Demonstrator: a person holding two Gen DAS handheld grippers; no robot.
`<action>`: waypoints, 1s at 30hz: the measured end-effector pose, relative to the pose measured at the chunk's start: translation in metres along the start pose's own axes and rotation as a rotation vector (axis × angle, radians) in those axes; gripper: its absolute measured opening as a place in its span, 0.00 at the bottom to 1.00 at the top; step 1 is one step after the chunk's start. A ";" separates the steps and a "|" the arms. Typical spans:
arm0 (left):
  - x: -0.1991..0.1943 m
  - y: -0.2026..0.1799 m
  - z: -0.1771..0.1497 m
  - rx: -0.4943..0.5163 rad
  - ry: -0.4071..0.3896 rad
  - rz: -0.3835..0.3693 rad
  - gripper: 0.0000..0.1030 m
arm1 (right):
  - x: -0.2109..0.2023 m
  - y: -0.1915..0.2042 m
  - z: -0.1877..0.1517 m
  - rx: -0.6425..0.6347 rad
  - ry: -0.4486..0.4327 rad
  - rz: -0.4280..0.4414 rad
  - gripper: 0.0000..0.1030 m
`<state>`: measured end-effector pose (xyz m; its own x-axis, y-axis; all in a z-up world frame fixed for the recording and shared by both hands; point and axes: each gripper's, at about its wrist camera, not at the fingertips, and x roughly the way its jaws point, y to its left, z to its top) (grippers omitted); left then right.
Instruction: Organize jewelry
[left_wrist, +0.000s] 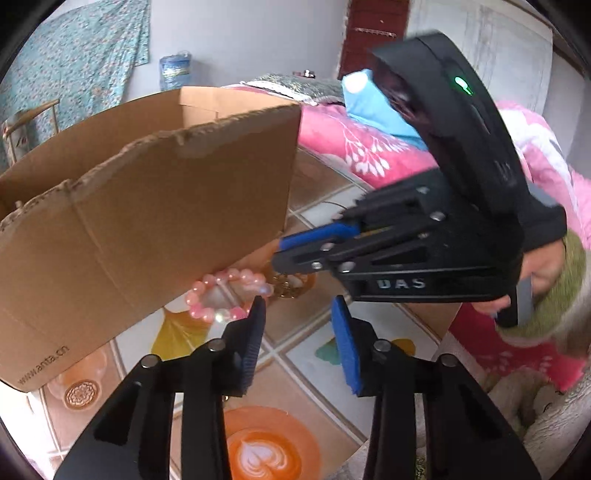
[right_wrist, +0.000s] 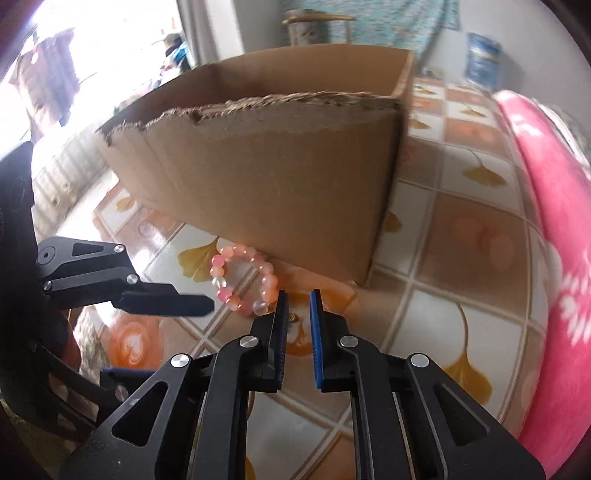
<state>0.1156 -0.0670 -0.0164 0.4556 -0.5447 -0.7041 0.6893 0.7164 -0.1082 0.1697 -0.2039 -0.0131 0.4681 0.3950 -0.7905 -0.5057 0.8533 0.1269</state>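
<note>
A pink bead bracelet (left_wrist: 221, 295) (right_wrist: 243, 280) lies on the patterned tablecloth right against the front wall of a torn cardboard box (left_wrist: 147, 221) (right_wrist: 277, 184). Beside it is a small gold piece (left_wrist: 290, 290) (right_wrist: 293, 316). My right gripper (right_wrist: 299, 299) (left_wrist: 279, 253) points down at the gold piece, with its pads a narrow gap apart. The gold shows low in that gap, and I see no pad pressing on it. My left gripper (left_wrist: 298, 310) is open and holds nothing. Its left fingertip is next to the bracelet, which lies outside the jaws.
The box stands open-topped on the table (right_wrist: 461, 258), with its inside mostly hidden. A pink blanket (left_wrist: 351, 136) (right_wrist: 554, 221) borders the table on the right. A person's hand (left_wrist: 546, 266) in a green sleeve holds the right gripper. The two grippers are close together.
</note>
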 end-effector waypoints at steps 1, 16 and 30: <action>0.001 -0.001 0.000 0.006 0.004 0.003 0.33 | 0.004 0.001 0.001 -0.026 0.019 -0.001 0.09; 0.014 -0.010 -0.002 0.073 0.023 0.025 0.33 | -0.013 -0.017 -0.017 -0.005 0.056 -0.084 0.07; 0.024 -0.027 0.005 0.128 0.026 0.009 0.33 | -0.019 -0.061 -0.037 0.340 0.001 0.103 0.07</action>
<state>0.1109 -0.1015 -0.0266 0.4490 -0.5257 -0.7226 0.7520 0.6590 -0.0121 0.1647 -0.2760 -0.0277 0.4263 0.4847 -0.7638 -0.2799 0.8736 0.3981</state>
